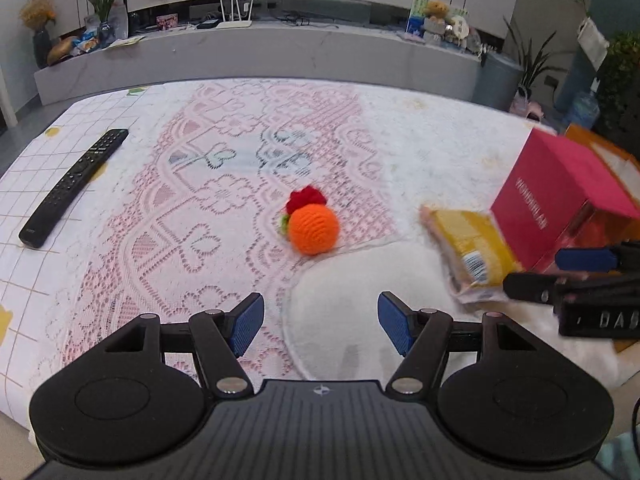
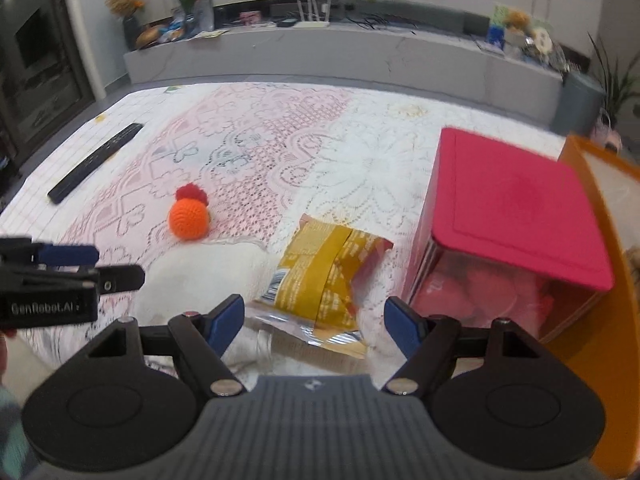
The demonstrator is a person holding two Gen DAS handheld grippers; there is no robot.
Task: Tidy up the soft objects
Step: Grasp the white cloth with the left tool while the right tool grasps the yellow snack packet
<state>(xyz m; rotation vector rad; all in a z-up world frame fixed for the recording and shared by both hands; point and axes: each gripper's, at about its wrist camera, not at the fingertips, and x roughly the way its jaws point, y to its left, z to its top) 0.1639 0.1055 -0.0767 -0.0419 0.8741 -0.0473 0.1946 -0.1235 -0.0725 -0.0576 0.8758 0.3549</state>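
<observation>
Here both tools hang over a table spread with a pale lace cloth (image 1: 248, 152), and neither holds anything. The left gripper (image 1: 321, 322) has its blue pads well apart, with only cloth and a white fluffy item (image 1: 360, 280) showing in the gap. The right gripper (image 2: 315, 322) is likewise spread wide, its fingers standing to either side of the near end of a yellow snack packet (image 2: 324, 276) but not pressing on it; the packet lies flat, partly on the white fluffy item (image 2: 200, 276). A crocheted orange ball (image 1: 314, 229) with a red tuft sits on the pink part of the lace, just beyond the fluffy item's far edge and apart from both tools. To the right of the packet stands a box with a red lid (image 2: 516, 200) and clear sides, through which reddish soft shapes are dimly seen; an orange container (image 2: 600, 240) rises just behind it at the frame edge. A black remote control (image 1: 76, 186) lies far off to the left on the checked cloth. Each tool's fingers show at the side edge of the other's view
</observation>
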